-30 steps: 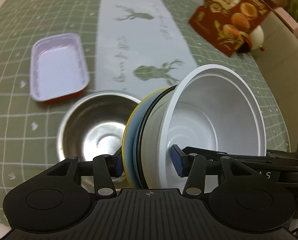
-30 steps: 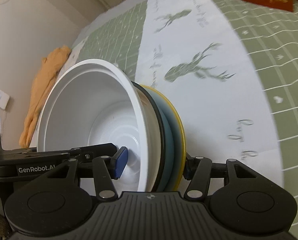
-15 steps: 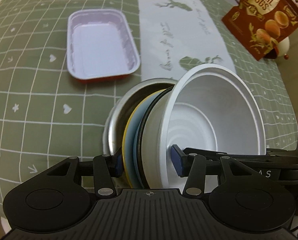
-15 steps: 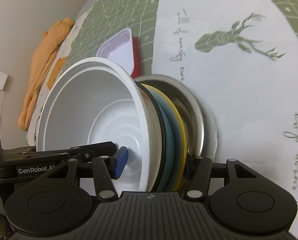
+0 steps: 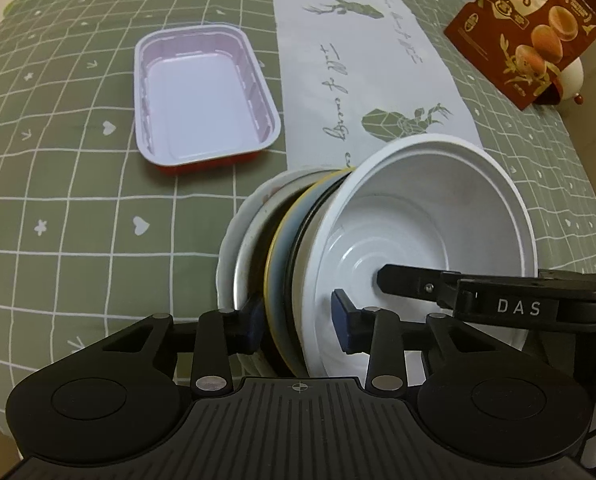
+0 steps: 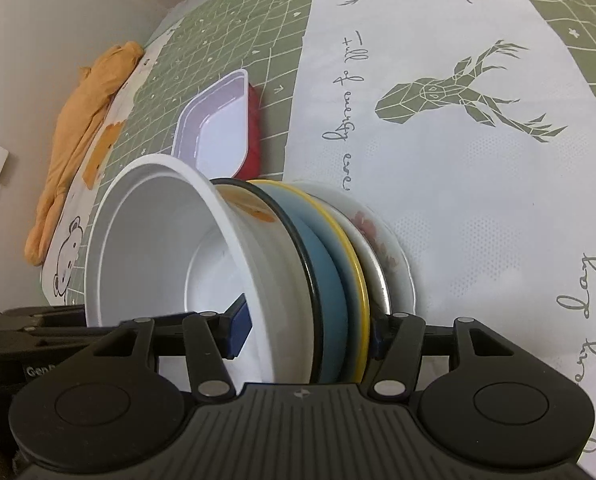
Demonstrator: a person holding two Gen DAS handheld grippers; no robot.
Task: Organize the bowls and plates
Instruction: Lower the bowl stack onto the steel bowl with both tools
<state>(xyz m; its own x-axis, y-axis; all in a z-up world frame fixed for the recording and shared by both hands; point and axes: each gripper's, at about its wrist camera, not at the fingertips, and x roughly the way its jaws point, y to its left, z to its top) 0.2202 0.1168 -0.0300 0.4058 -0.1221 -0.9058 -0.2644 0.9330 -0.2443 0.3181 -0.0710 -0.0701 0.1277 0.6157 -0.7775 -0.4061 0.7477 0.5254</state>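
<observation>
Both grippers clamp one nested stack of dishes from opposite sides. My left gripper (image 5: 298, 322) is shut on the stack: a white plastic bowl (image 5: 425, 232), a black-rimmed white bowl, and a blue bowl with a yellow rim (image 5: 276, 264). My right gripper (image 6: 305, 330) is shut on the same stack, the white bowl (image 6: 150, 240) innermost. The stack sits in a steel bowl (image 6: 379, 284) that rests on a white flowered plate (image 6: 393, 248) on the tablecloth. The steel bowl (image 5: 244, 264) and plate (image 5: 228, 248) also show in the left wrist view.
A rectangular red tray with a pale lining (image 5: 206, 96) lies beyond the stack, also in the right wrist view (image 6: 218, 124). A quail eggs box (image 5: 529, 28) stands at the far right. An orange cloth (image 6: 82, 128) lies at the table's far edge.
The held stack has come down into the steel bowl and now rests in it on the flowered plate. The red tray appears nearer.
</observation>
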